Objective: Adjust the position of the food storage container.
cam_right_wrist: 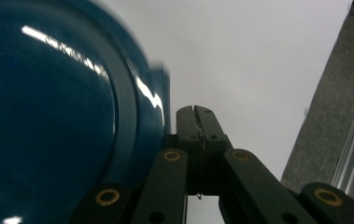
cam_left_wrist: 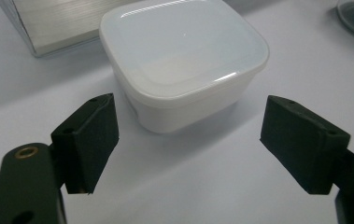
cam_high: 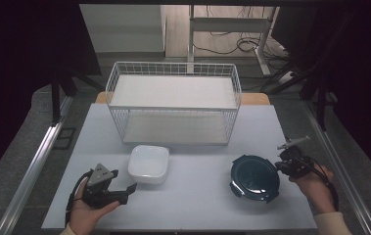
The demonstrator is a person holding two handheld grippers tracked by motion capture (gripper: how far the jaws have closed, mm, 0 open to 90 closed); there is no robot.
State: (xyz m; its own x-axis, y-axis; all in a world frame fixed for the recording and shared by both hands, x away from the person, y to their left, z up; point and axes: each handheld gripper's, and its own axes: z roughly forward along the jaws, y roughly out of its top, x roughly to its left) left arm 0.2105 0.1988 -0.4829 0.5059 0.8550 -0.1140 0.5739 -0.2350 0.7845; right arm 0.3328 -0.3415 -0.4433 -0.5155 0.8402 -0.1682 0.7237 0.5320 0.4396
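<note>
Nothing stored yet: white tub [cam_high: 148, 163] and blue lid [cam_high: 254, 177] on table [cam_high: 197, 200], wire rack [cam_high: 173, 103] bare. Left gripper [cam_high: 124, 192] jaws spread, facing tub, not touching. Right gripper [cam_high: 285, 165] jaws pressed together beside lid's right edge.

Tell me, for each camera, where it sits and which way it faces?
High view: above the person's side, facing forward and down on the table; both hands, left gripper, right gripper.
Left gripper view: on that gripper, facing the white container between open jaws.
Right gripper view: along shut jaws beside the dark blue lid.
Shared: container and lid also show from above.
</note>
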